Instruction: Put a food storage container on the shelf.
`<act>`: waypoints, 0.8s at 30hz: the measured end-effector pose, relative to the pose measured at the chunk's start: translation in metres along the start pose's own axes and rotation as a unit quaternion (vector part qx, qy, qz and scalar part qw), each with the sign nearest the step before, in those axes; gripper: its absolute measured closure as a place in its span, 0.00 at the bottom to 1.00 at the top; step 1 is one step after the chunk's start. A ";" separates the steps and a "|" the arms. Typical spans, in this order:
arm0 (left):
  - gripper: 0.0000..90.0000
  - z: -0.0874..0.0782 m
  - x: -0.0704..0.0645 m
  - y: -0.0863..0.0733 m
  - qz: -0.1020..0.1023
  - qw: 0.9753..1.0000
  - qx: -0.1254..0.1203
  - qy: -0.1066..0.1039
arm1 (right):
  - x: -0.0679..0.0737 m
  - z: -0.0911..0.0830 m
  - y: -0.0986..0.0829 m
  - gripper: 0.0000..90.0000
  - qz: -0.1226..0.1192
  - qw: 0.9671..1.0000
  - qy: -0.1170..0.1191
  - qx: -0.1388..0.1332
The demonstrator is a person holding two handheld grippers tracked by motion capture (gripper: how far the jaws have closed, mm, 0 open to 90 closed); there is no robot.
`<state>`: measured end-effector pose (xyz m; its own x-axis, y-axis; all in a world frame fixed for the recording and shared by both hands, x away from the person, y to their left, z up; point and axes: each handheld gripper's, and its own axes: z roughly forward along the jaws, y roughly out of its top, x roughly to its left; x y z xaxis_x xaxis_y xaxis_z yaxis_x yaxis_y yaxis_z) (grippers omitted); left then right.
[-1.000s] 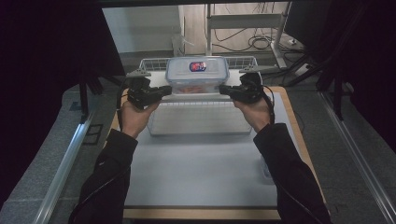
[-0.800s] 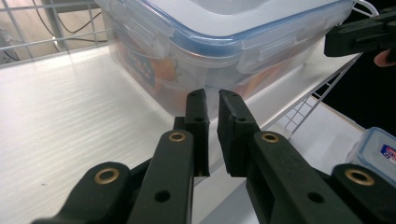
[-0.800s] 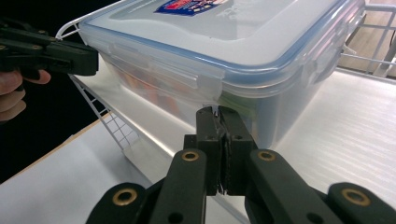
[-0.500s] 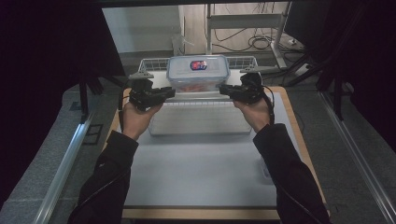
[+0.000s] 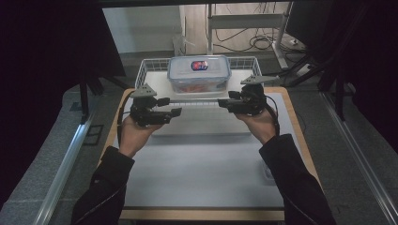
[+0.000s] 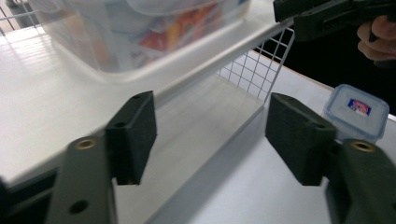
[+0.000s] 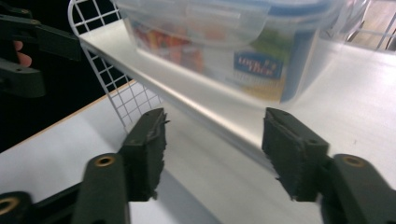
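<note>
A clear plastic box with a blue-rimmed lid and a red-blue label (image 5: 199, 74) stands on a white shelf with wire-mesh sides (image 5: 146, 69) at the table's far edge. It holds colourful packets. My left gripper (image 5: 174, 107) hovers in front of the shelf's left corner, open and empty, pointing right. My right gripper (image 5: 223, 103) faces it from the right, also open and empty. In the left gripper view the box (image 6: 140, 32) lies beyond the left gripper (image 6: 210, 135). In the right gripper view the box (image 7: 224, 42) sits above the right gripper (image 7: 212, 144). Neither gripper touches it.
A small blue-lidded box (image 6: 357, 112) lies on the white mat, faintly visible by the right forearm (image 5: 266, 172). The wooden table edge (image 5: 300, 136) frames the mat. Dark curtains, cables and a metal frame (image 5: 244, 21) stand behind the shelf.
Both grippers have drawn back from the sides of the box toward the person and sunk a little. The box has stayed in place on the shelf.
</note>
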<state>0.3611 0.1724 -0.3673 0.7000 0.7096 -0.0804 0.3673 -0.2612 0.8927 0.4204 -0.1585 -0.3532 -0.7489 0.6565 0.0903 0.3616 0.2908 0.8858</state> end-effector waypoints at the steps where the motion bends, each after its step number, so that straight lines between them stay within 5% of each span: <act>1: 0.34 0.000 0.000 0.000 0.000 1.000 0.000 0.000 | 0.000 -0.001 -0.002 0.41 -0.002 1.000 0.000 0.000; 10: 0.21 -0.011 -0.018 -0.028 0.013 1.000 -0.011 0.010 | 0.005 -0.013 -0.020 0.29 -0.006 1.000 0.005 -0.006; 24: 0.09 -0.018 -0.030 -0.085 -0.019 1.000 0.003 0.016 | 0.020 -0.023 -0.066 0.05 -0.030 0.999 0.007 0.023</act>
<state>0.2983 0.1852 -0.4334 0.6659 0.7392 -0.1003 0.3974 -0.2377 0.8863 0.3690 -0.1806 -0.3999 -0.7774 0.6275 0.0436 0.3407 0.3617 0.8678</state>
